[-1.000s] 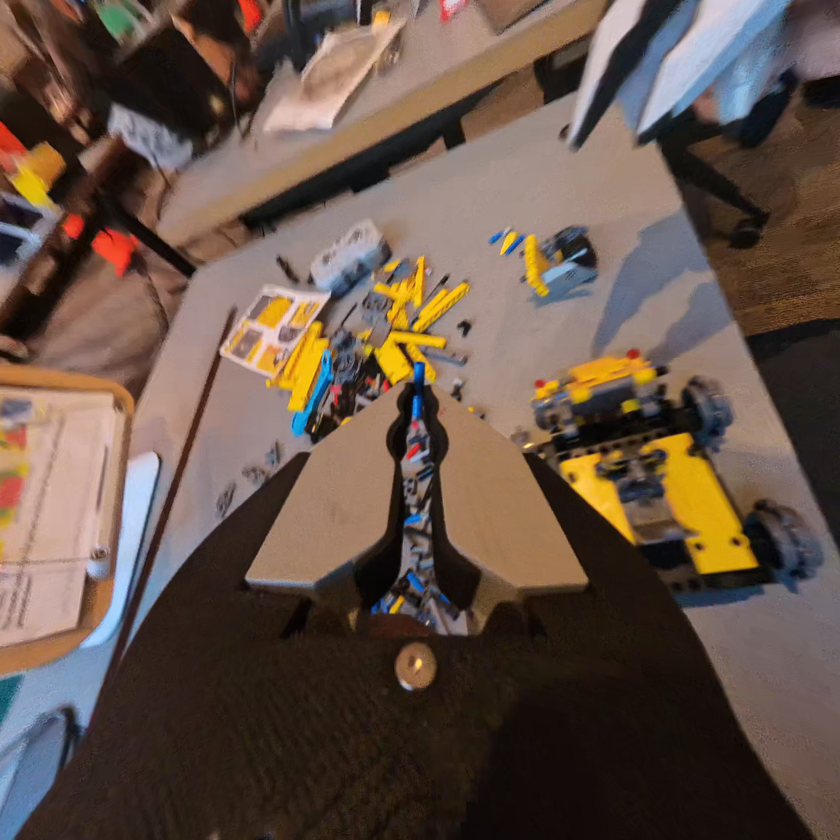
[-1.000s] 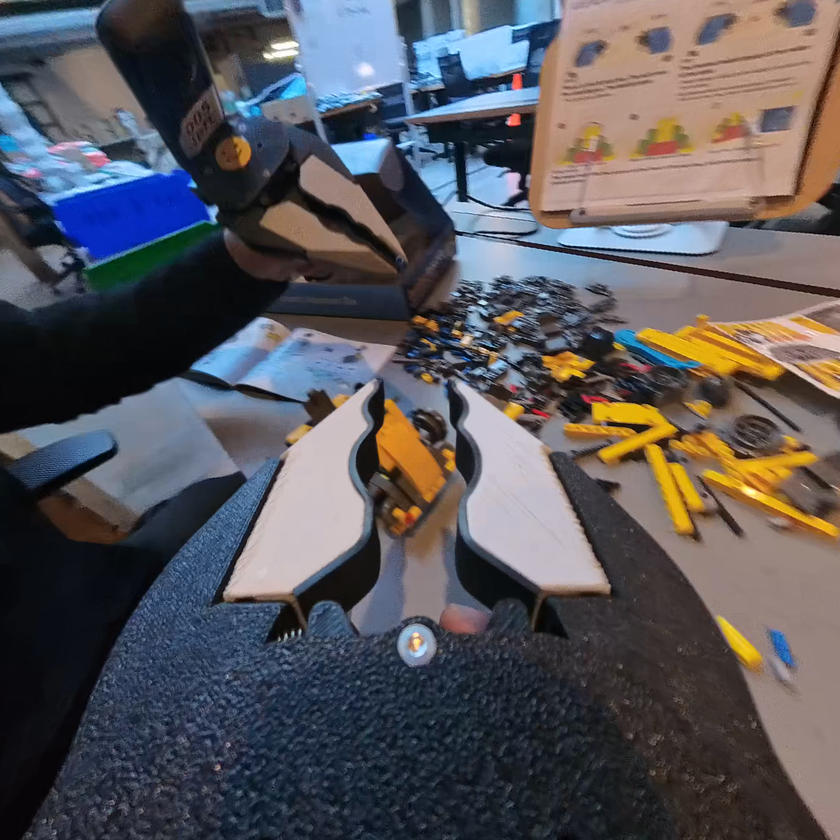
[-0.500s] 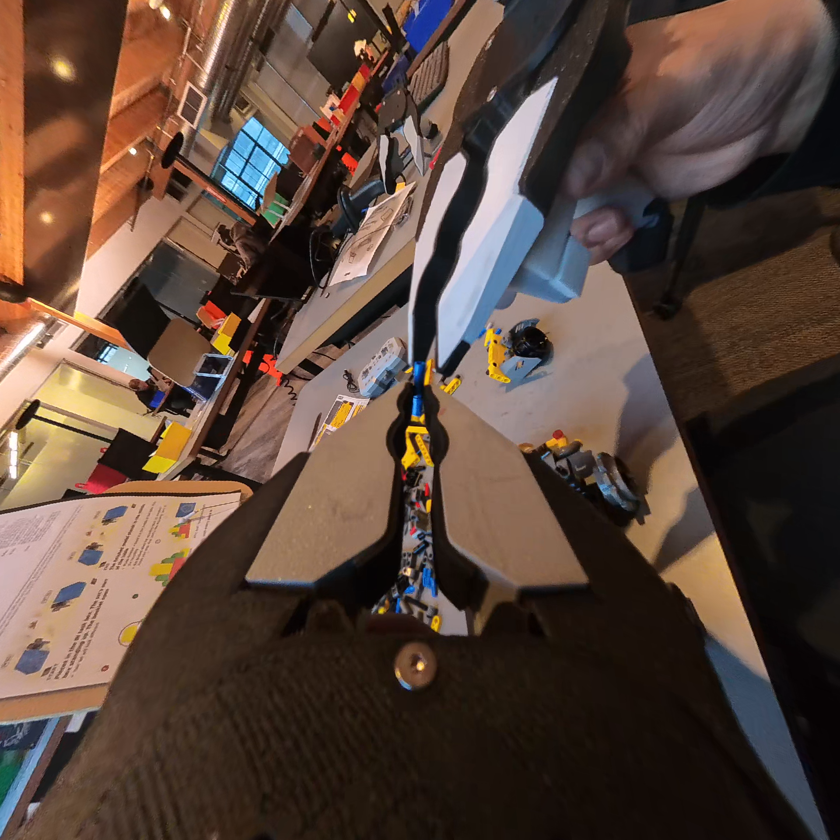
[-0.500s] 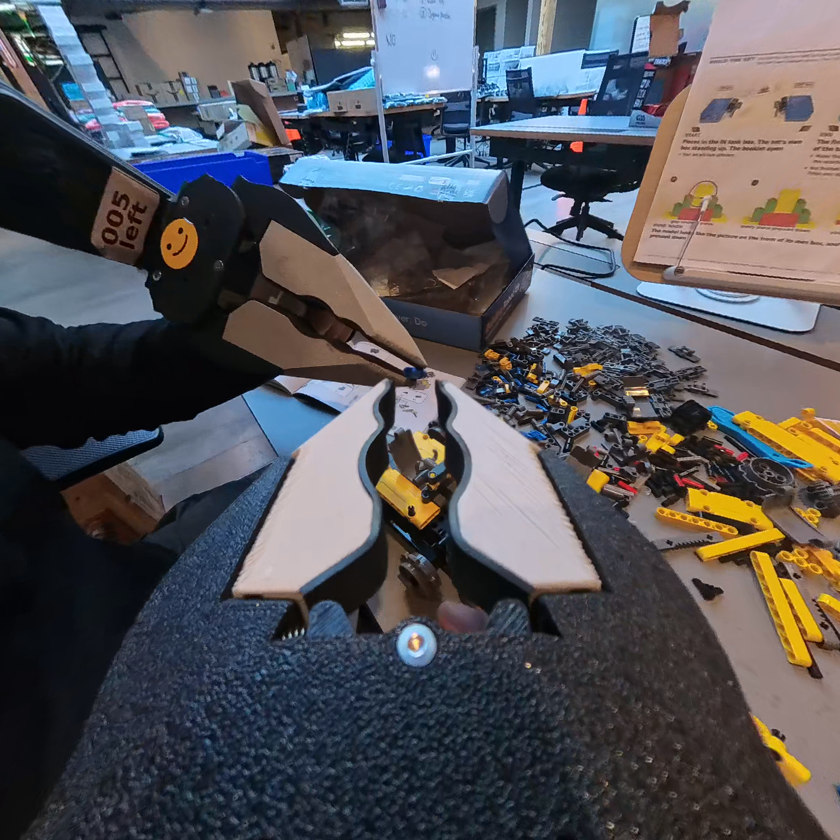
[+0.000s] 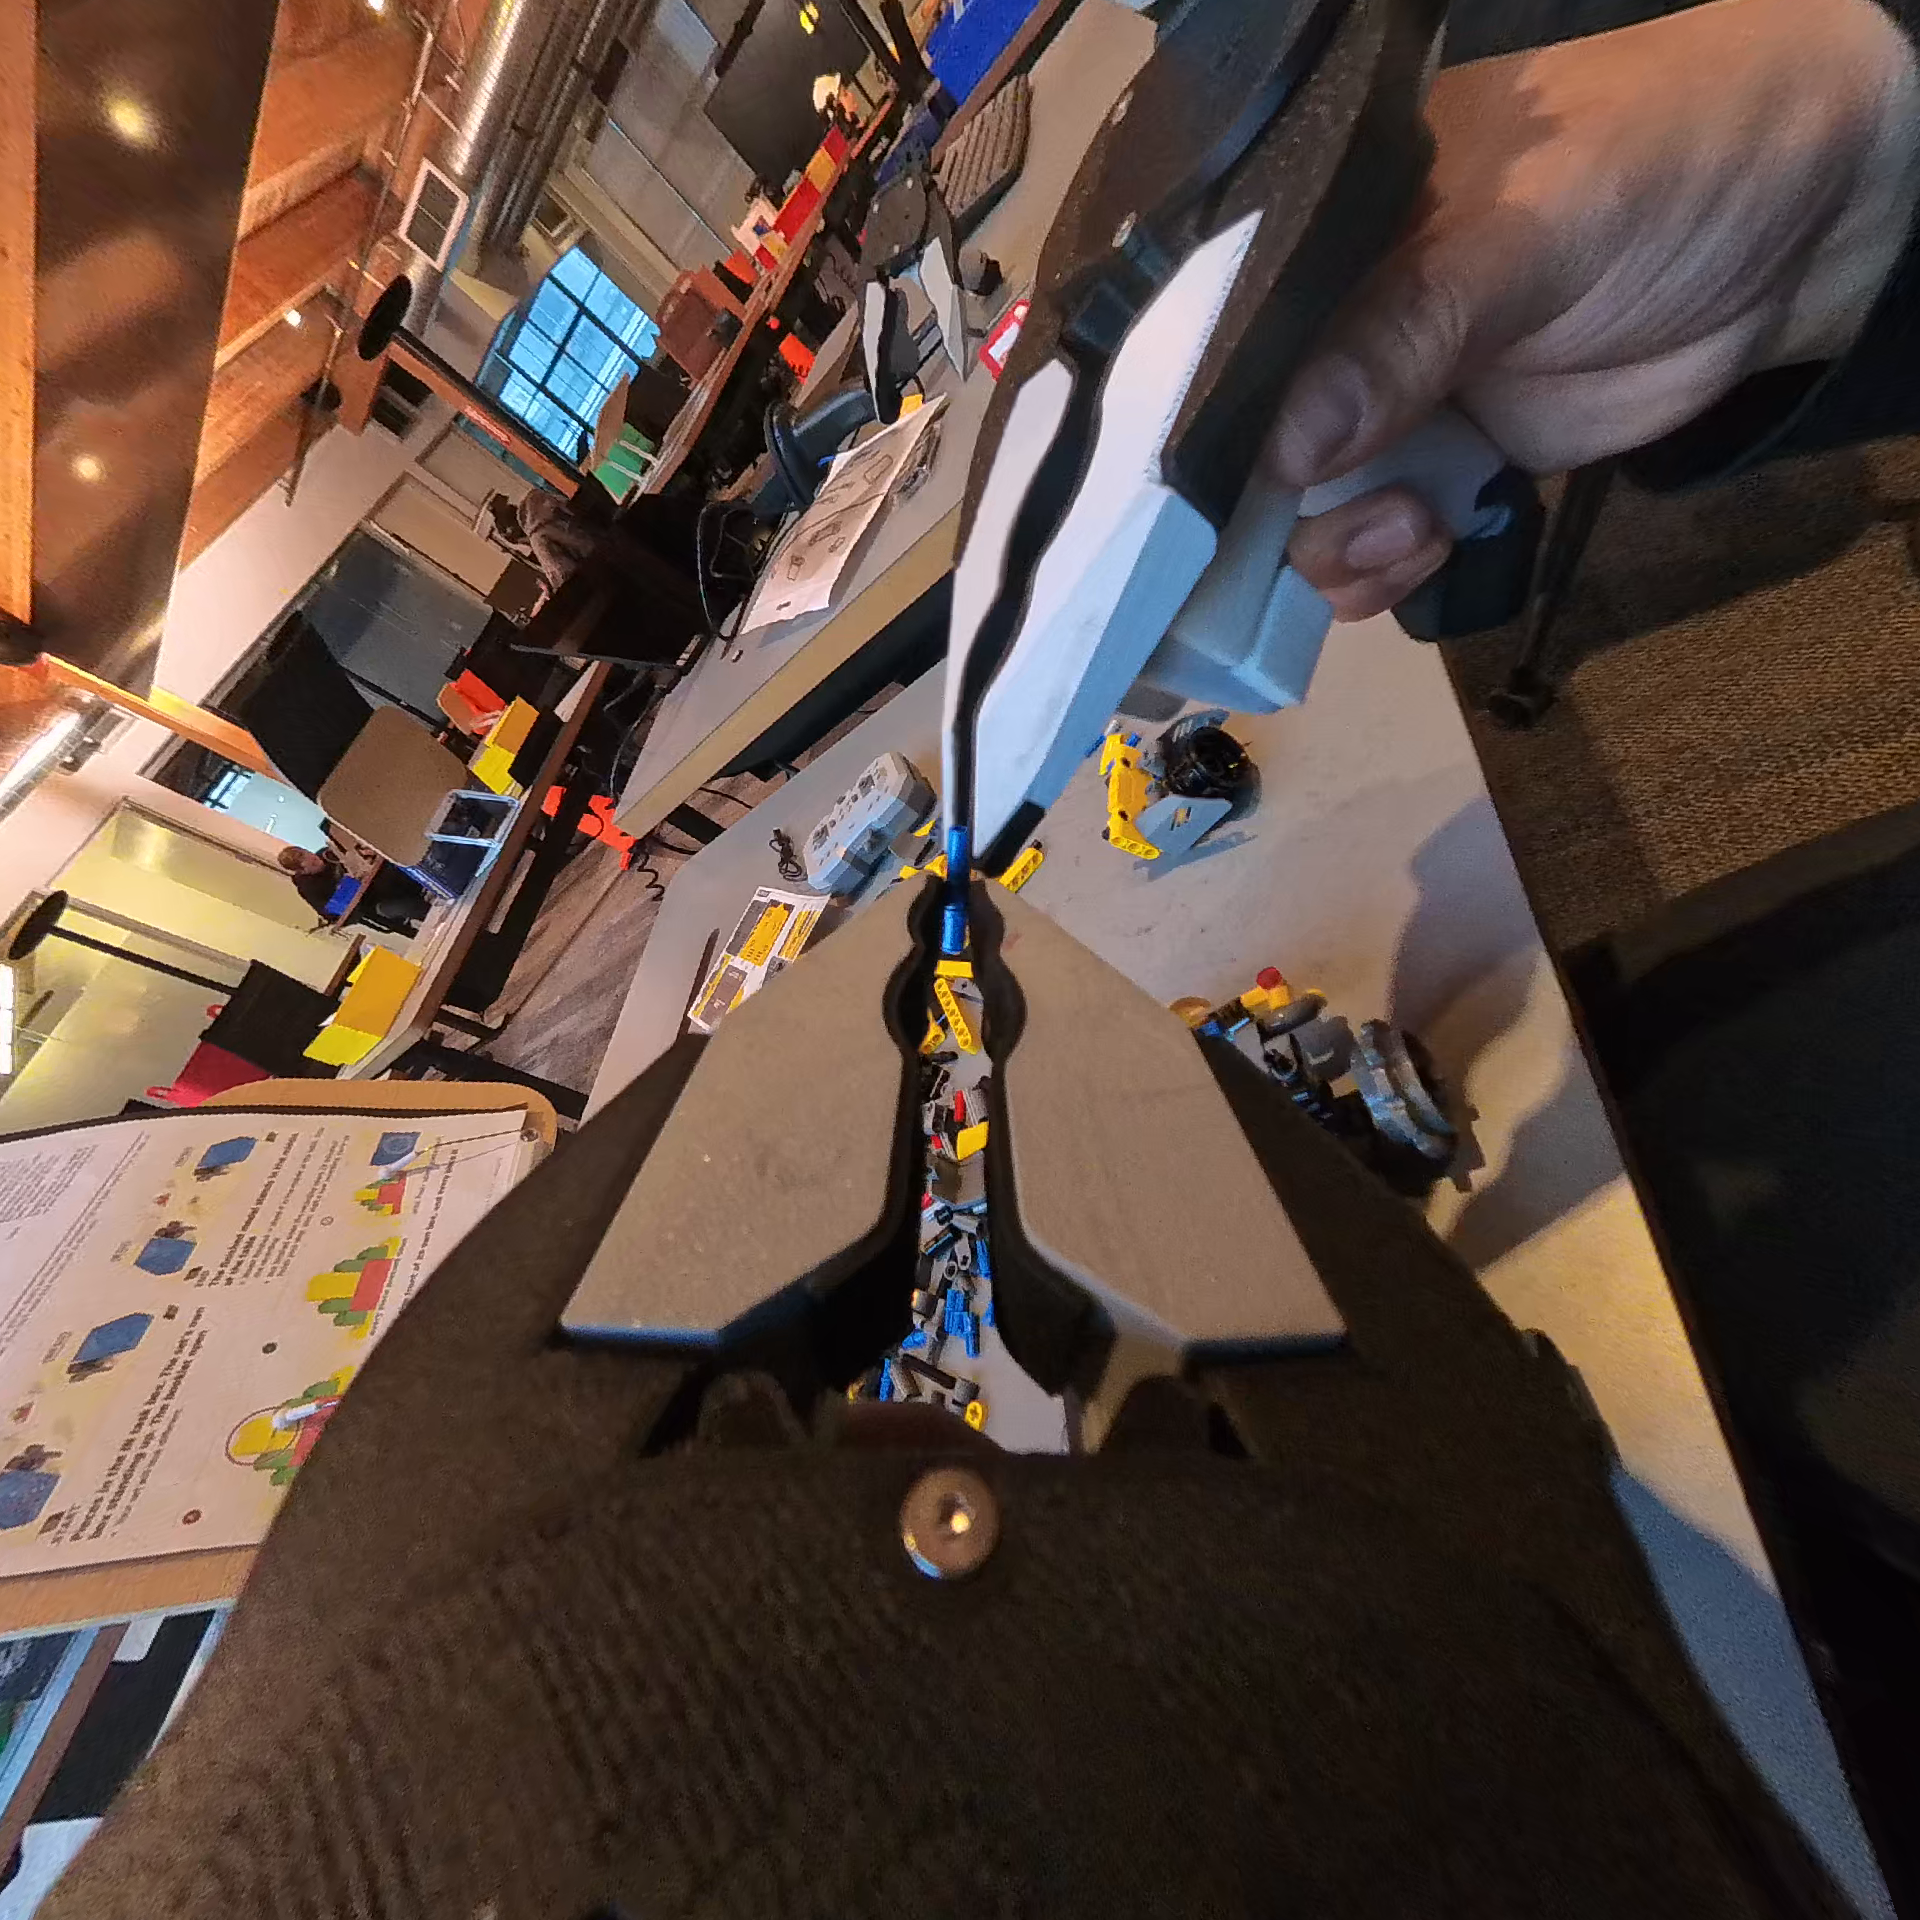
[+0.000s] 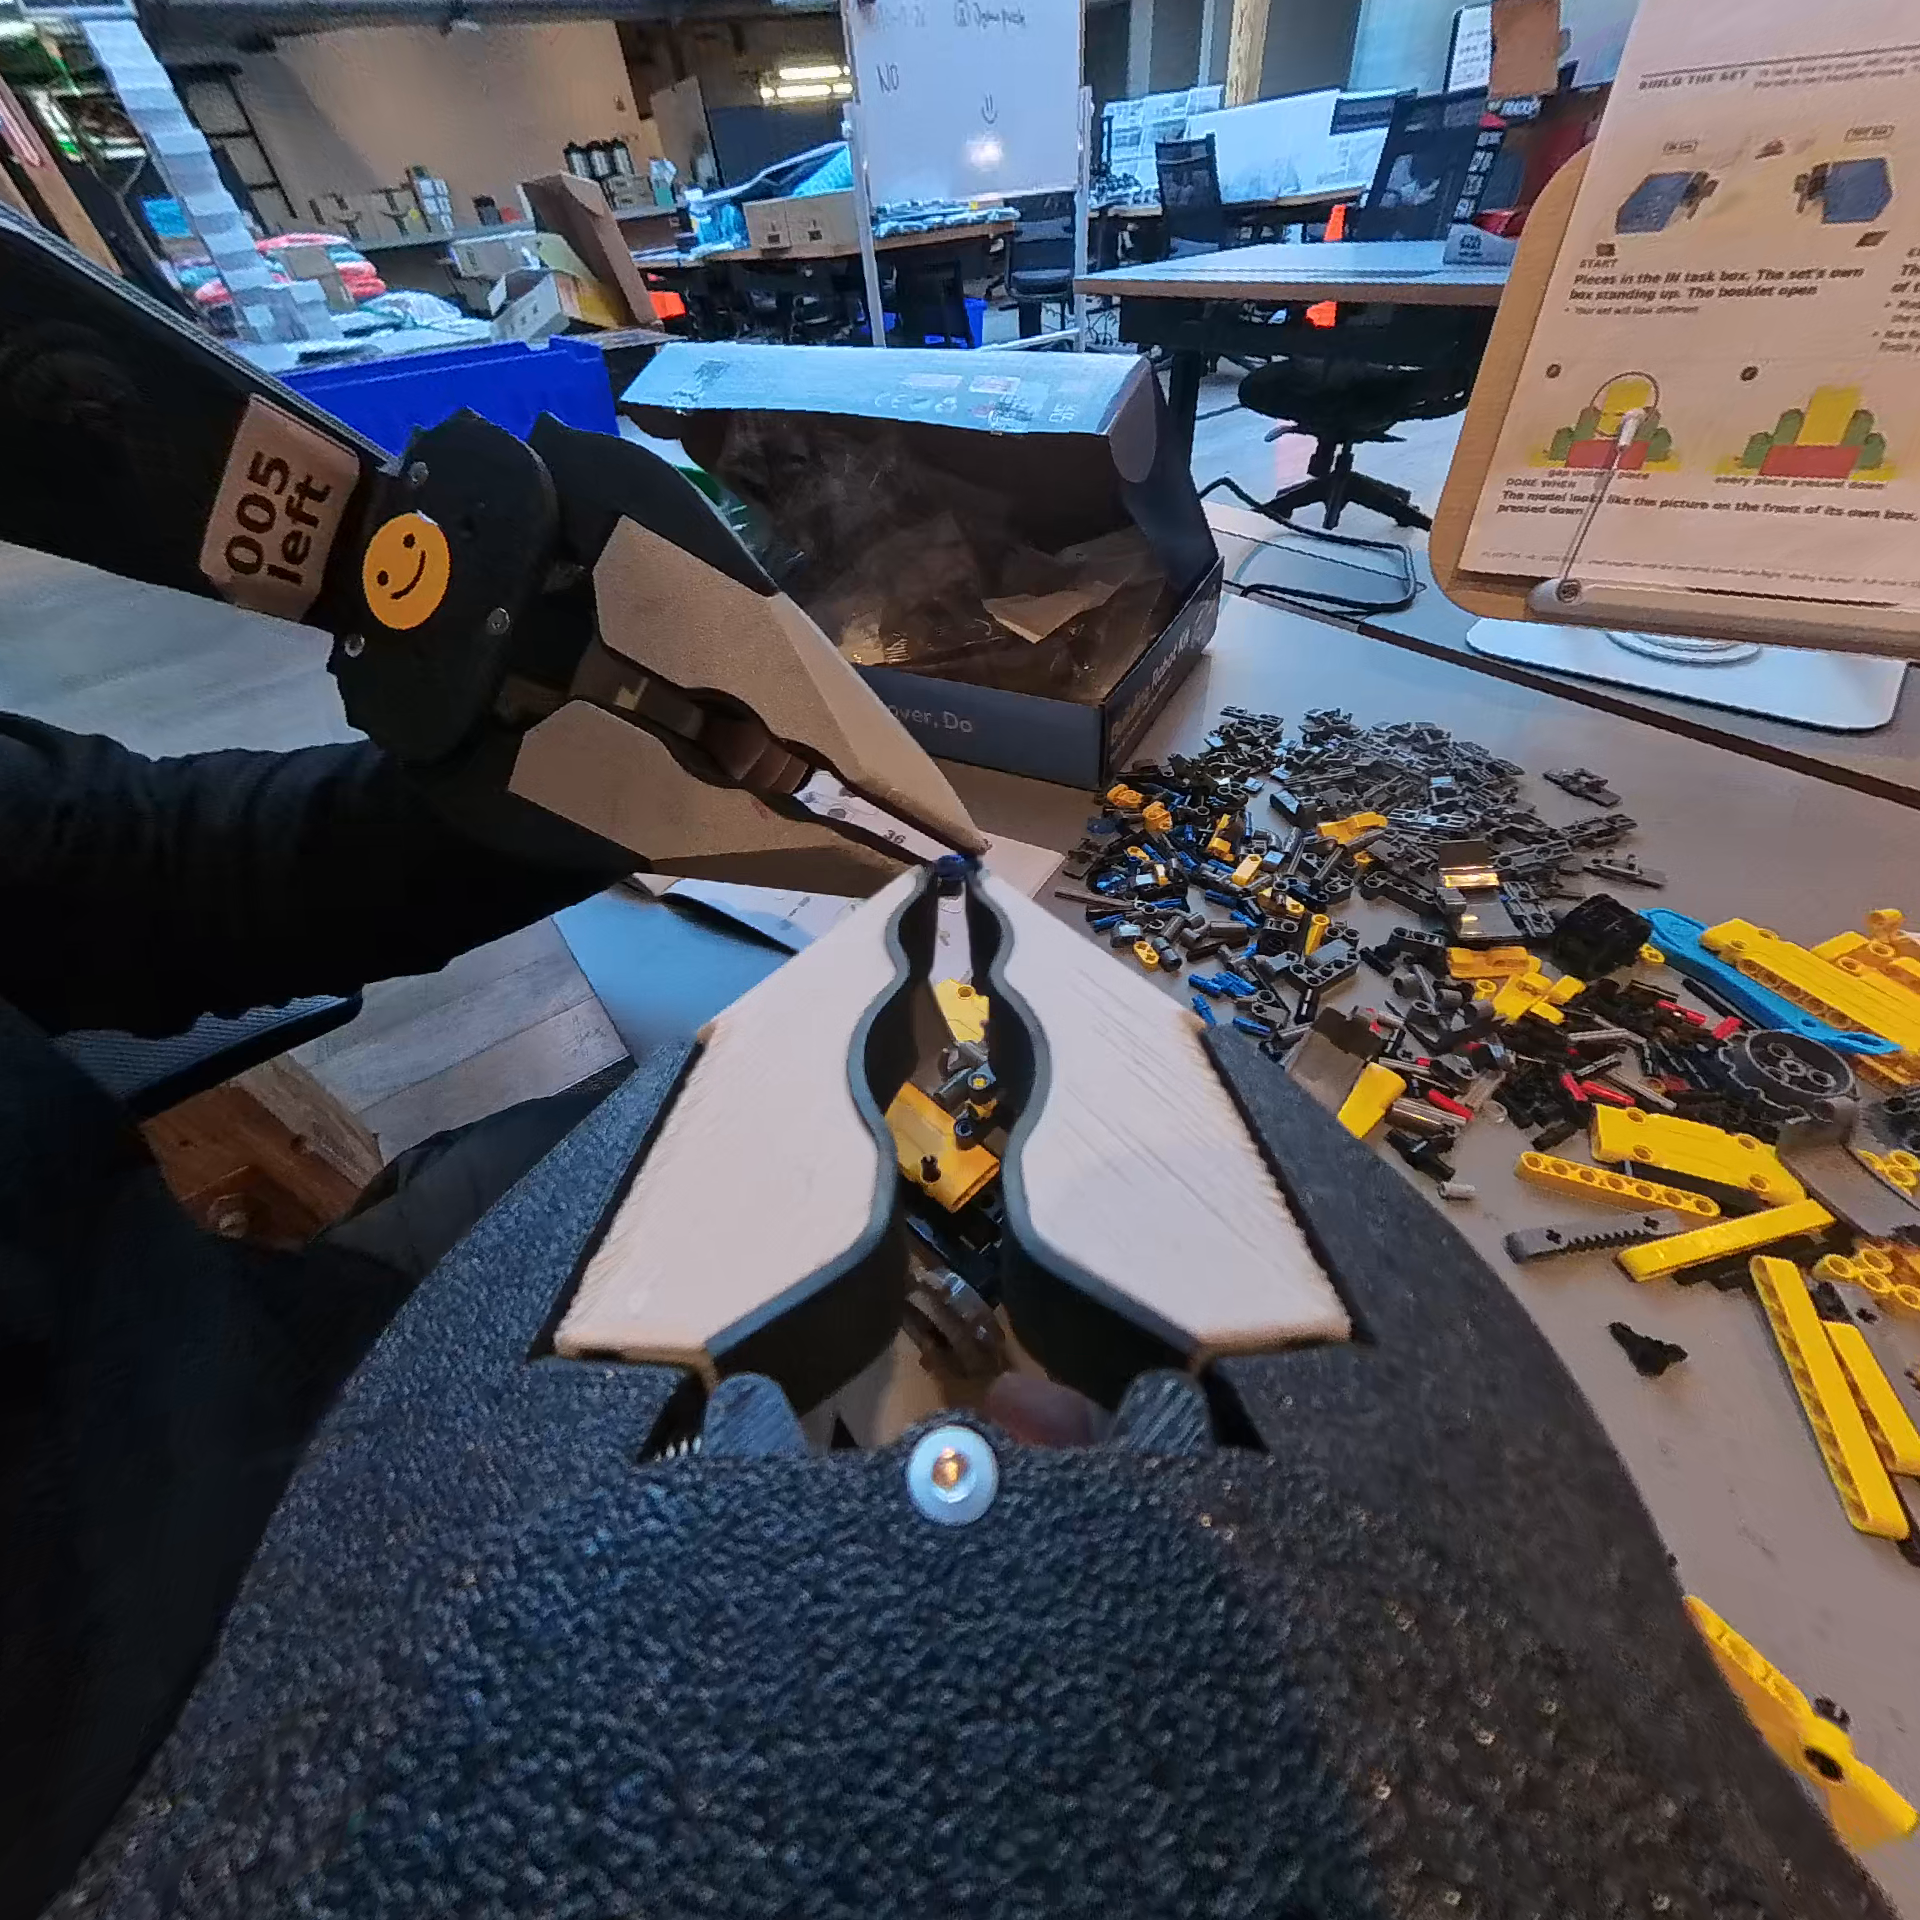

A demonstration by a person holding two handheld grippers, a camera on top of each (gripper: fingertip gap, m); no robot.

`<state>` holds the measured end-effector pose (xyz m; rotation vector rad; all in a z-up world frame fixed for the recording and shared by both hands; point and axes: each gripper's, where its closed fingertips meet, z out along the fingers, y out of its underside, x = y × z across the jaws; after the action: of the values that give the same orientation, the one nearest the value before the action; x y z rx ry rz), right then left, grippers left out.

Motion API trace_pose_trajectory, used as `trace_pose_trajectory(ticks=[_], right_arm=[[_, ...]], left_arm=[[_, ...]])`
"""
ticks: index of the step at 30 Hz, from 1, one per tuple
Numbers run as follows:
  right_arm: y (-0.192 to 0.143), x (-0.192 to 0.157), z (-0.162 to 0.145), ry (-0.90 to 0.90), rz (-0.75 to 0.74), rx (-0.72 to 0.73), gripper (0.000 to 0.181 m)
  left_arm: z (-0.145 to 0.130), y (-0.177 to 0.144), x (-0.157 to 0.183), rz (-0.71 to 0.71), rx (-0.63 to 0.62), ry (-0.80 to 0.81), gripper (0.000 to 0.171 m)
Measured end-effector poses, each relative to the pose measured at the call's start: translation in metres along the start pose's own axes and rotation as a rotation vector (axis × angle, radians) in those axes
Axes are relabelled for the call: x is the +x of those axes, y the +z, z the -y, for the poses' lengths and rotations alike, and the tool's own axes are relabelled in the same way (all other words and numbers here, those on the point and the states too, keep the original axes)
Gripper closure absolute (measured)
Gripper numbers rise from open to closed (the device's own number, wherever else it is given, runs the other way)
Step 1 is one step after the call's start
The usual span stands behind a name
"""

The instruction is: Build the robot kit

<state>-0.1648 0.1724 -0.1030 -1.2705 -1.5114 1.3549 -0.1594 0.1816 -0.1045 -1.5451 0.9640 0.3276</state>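
My left gripper (image 5: 954, 902) is clenched on a small blue pin (image 5: 953, 881) jutting past its tips, where my right gripper (image 6: 948, 878), tips nearly closed, meets it above the loose bricks (image 6: 1455, 987).

Warm, dim indoor light – sharp centres, soft shadows, fisheye bending at the edges.

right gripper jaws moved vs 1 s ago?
Yes. The right gripper has narrowed: its fingertips now nearly meet around a small blue pin, hiding more of the yellow model seen between them, beside the left gripper.
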Motion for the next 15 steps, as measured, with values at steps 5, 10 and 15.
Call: trace_pose_trajectory(ticks=[5, 10, 15], right_arm=[[0.003, 0.003, -0.003, -0.022, -0.013, -0.012, 0.177], [0.005, 0.004, -0.007, 0.032, 0.01, -0.002, 0.17], [0.006, 0.005, -0.007, 0.036, 0.013, -0.004, 0.176]], left_arm=[[-0.005, 0.002, 0.0, -0.006, 0.002, -0.025, 0.169], [-0.009, 0.003, 0.006, -0.029, -0.004, -0.024, 0.169], [-0.011, 0.003, 0.005, -0.02, -0.012, -0.016, 0.169]])
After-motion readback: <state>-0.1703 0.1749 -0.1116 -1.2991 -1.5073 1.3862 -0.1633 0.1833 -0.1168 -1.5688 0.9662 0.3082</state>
